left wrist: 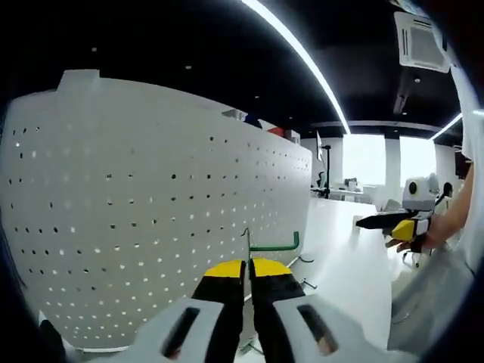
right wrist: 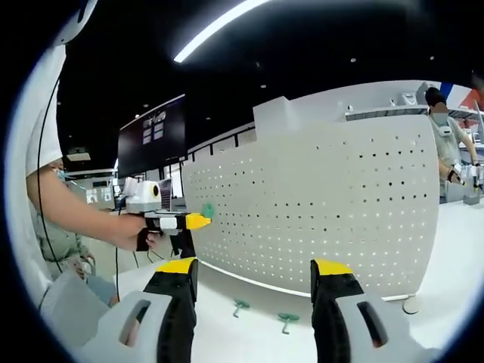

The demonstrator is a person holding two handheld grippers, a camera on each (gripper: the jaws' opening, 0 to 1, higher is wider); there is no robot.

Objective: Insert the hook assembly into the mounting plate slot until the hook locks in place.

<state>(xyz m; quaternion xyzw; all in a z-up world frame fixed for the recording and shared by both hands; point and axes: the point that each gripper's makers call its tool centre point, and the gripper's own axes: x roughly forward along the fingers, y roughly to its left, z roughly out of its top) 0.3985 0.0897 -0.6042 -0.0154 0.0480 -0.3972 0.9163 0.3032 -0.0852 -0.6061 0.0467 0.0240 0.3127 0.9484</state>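
A tall white pegboard plate (left wrist: 151, 204) stands upright on the white table and reaches across the left gripper view. My left gripper (left wrist: 247, 266) is shut on a green hook (left wrist: 276, 246) with a thin metal wire back, held just off the board's lower right part. In the right gripper view the same pegboard (right wrist: 325, 197) faces me, and the left gripper (right wrist: 185, 221) comes in from the left in a hand, with the green hook (right wrist: 206, 212) at its tip close to the board's left edge. My right gripper (right wrist: 255, 266) is open and holds nothing; it also appears as the far gripper (left wrist: 401, 223).
Two spare green hooks (right wrist: 240, 305) (right wrist: 287, 318) lie on the white table (right wrist: 249, 333) before the board. More wire hooks (left wrist: 306, 261) lie by the board's foot. A dark screen (right wrist: 151, 136) hangs at the left; a person (right wrist: 446, 144) stands far right.
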